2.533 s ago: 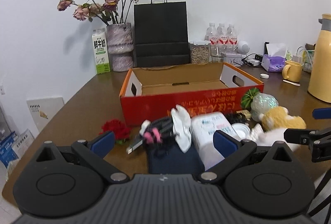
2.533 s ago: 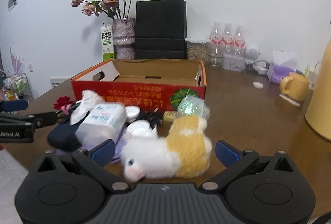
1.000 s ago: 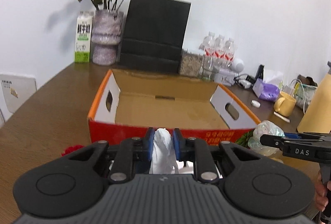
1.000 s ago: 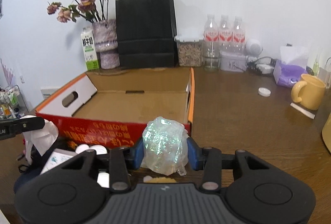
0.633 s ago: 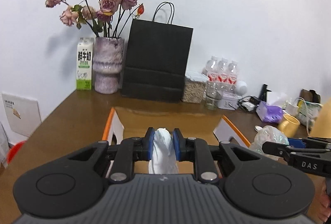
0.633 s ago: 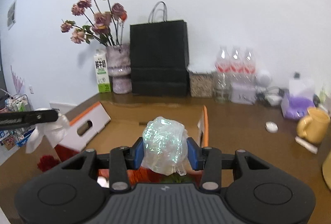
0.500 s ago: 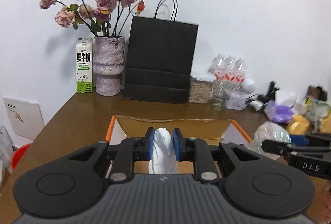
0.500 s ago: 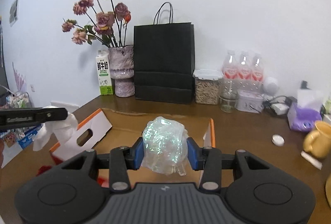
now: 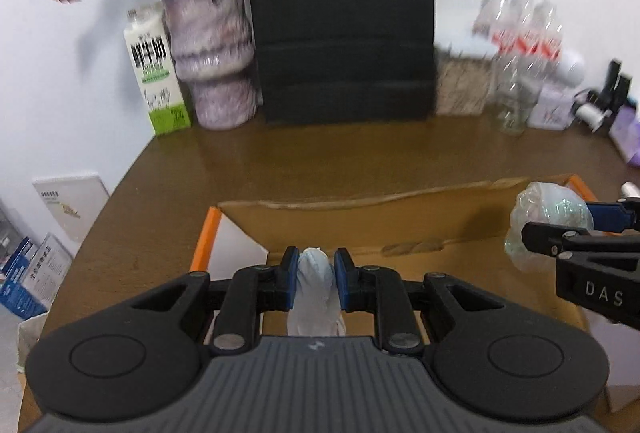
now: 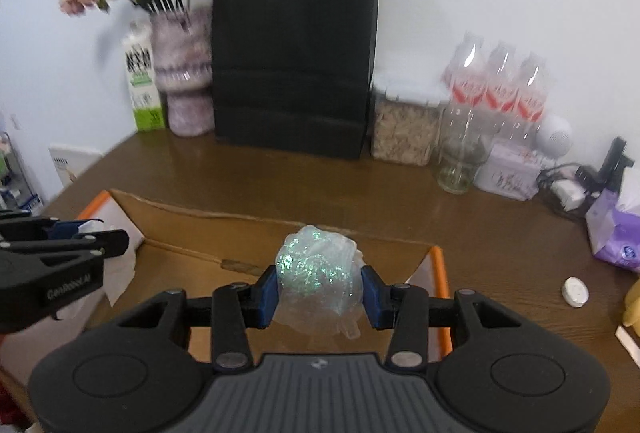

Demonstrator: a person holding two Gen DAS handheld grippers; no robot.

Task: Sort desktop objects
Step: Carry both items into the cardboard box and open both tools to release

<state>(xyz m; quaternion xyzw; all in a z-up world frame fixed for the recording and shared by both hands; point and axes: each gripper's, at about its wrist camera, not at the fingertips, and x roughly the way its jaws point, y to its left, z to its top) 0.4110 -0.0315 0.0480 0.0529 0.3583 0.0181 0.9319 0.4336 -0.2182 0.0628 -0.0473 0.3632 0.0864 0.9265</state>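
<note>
Left hand-held gripper (image 9: 316, 279) clenches a white tissue (image 9: 314, 293) above the cardboard box (image 9: 400, 217)'s left side; right hand-held gripper (image 10: 318, 287) grasps a glittery plastic wad (image 10: 316, 273) over the box's right side on the counter (image 10: 400, 201).

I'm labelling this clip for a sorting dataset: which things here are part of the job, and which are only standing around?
In the job:
left gripper shut on the crumpled white tissue
right gripper shut on the glittery clear plastic wad
open orange-rimmed cardboard box

Standing around:
black paper bag
milk carton
purple flower vase
water bottles
</note>
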